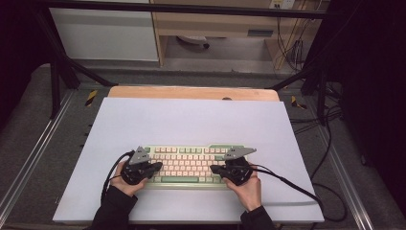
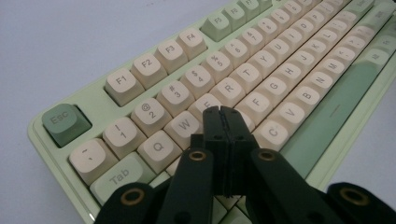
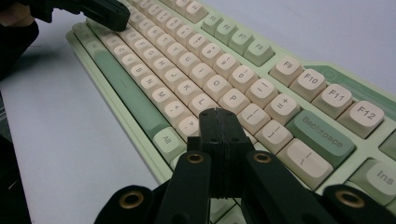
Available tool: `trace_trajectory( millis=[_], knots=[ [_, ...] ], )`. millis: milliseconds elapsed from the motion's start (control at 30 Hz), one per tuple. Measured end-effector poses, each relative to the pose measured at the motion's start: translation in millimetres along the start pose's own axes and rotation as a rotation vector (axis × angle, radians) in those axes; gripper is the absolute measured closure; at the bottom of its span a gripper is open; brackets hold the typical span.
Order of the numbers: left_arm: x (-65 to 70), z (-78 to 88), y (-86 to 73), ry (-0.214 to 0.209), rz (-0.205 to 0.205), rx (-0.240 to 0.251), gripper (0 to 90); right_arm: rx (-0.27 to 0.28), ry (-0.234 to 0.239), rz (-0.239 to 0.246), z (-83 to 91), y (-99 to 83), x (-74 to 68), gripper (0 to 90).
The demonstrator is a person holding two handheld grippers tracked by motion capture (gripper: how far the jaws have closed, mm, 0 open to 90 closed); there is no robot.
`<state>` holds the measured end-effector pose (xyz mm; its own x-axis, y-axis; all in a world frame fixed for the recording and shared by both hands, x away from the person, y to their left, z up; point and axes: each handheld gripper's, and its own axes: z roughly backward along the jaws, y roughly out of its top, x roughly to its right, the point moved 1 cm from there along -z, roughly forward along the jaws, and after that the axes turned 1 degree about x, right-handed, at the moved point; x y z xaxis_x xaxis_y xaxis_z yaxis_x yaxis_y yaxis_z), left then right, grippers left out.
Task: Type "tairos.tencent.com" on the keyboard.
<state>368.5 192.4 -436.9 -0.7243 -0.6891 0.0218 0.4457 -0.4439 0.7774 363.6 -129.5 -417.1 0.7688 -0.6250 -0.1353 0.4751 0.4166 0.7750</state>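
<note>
A pale green keyboard (image 1: 189, 164) with cream keys lies on the white mat near the table's front edge. My left gripper (image 1: 159, 166) rests over its left end, jaws shut with nothing between them. In the left gripper view the tips of the left gripper (image 2: 223, 109) hover over the keys near E and D of the keyboard (image 2: 261, 70). My right gripper (image 1: 213, 169) sits over the right end, also shut and empty. The right gripper (image 3: 218, 112) points at the keys right of L on the keyboard (image 3: 196, 70); the left gripper (image 3: 105, 14) shows at the far end.
The white mat (image 1: 191, 122) covers most of the wooden table (image 1: 191, 92). Black cables (image 1: 297, 187) trail from each gripper over the mat's front part. Metal frame legs (image 1: 60, 72) and loose cables stand on the floor around the table.
</note>
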Motion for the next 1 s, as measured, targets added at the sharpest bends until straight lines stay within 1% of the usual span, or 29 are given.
trace_trajectory(
  millis=[33,167,233,300,567,633,1000],
  knots=[
    [0.0,-1.0,-0.6,0.002,-0.002,-0.007,89.4,0.000,0.002,0.001,0.1,0.1,0.1,90.0],
    [0.4,-0.3,-0.4,0.001,-0.002,-0.001,89.6,0.007,0.009,0.002,0.0,0.5,0.0,90.0],
    [0.7,1.3,0.1,-0.003,-0.004,0.008,89.5,0.009,0.012,-0.001,-0.4,0.7,-0.3,90.0],
    [1.2,3.7,0.9,-0.006,-0.009,0.006,89.5,0.008,0.016,-0.008,-1.5,0.7,-0.7,90.0],
    [-0.3,10.4,-1.1,-0.014,0.004,0.019,89.5,0.004,0.028,-0.016,-7.4,-0.1,-1.8,90.0],
    [-0.4,11.8,-1.2,-0.013,0.002,0.020,89.5,0.009,0.032,-0.018,-8.1,0.1,-1.8,90.0],
    [-2.2,14.9,-4.2,-0.013,0.012,0.022,89.5,0.015,0.041,-0.022,-15.7,0.3,-5.1,90.0]
  ],
)
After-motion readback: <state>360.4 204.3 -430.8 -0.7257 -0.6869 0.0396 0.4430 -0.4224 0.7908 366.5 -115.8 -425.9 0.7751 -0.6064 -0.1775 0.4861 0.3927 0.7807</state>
